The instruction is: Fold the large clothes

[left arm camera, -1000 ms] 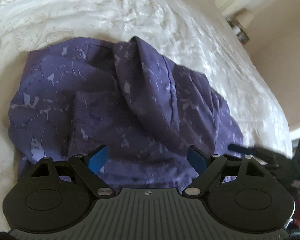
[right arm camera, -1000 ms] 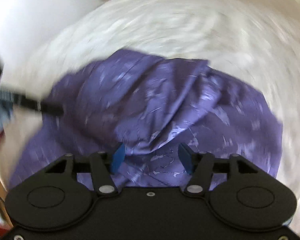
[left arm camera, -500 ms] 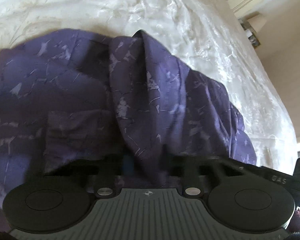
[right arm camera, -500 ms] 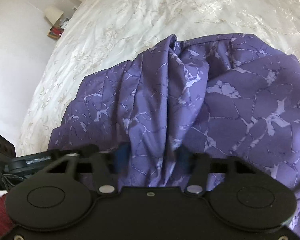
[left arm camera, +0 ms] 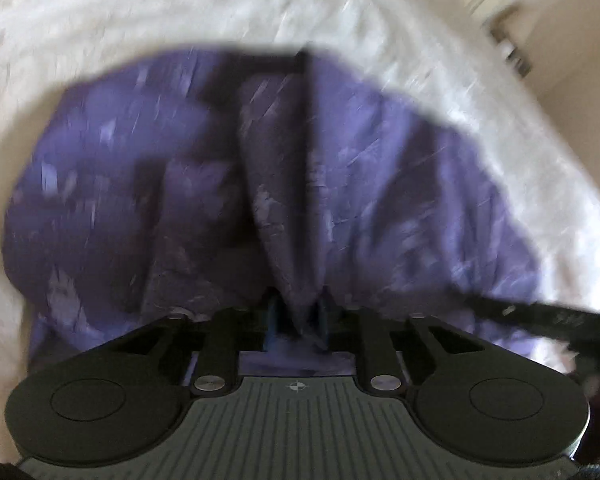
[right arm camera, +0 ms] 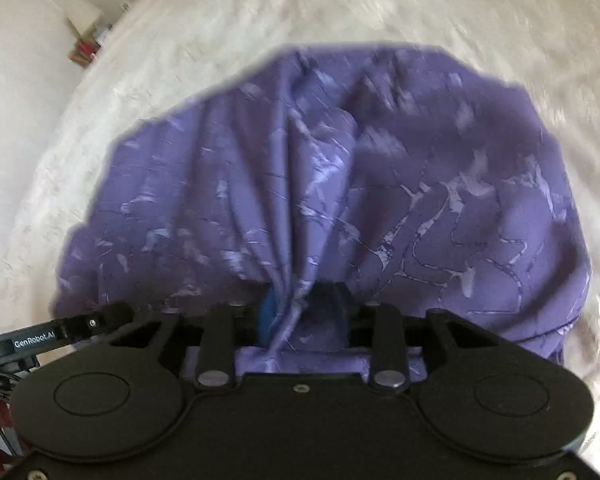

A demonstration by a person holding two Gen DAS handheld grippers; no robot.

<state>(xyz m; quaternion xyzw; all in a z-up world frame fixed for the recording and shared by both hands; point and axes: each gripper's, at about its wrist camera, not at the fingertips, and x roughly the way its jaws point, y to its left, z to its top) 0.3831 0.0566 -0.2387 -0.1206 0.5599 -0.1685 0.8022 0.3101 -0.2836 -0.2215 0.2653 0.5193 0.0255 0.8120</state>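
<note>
The purple garment [right arm camera: 380, 200] lies heaped on the white bed [right arm camera: 180, 80]; soft, light, slippery-looking cloth (likely to sag between holds); left gripper [left arm camera: 298, 316] and right gripper [right arm camera: 300, 312] fingers each pinch a gathered ridge; edges or corners would serve better.

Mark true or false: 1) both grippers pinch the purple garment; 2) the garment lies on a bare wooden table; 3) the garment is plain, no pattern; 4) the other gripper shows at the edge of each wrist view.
1) True: the left gripper and right gripper each have a bunched fold of the purple garment between the pads.
2) False: it lies on a white embroidered bedspread.
3) False: it has pale crackle-like markings.
4) True: at the right edge of the left view, at the left edge of the right view.
</note>
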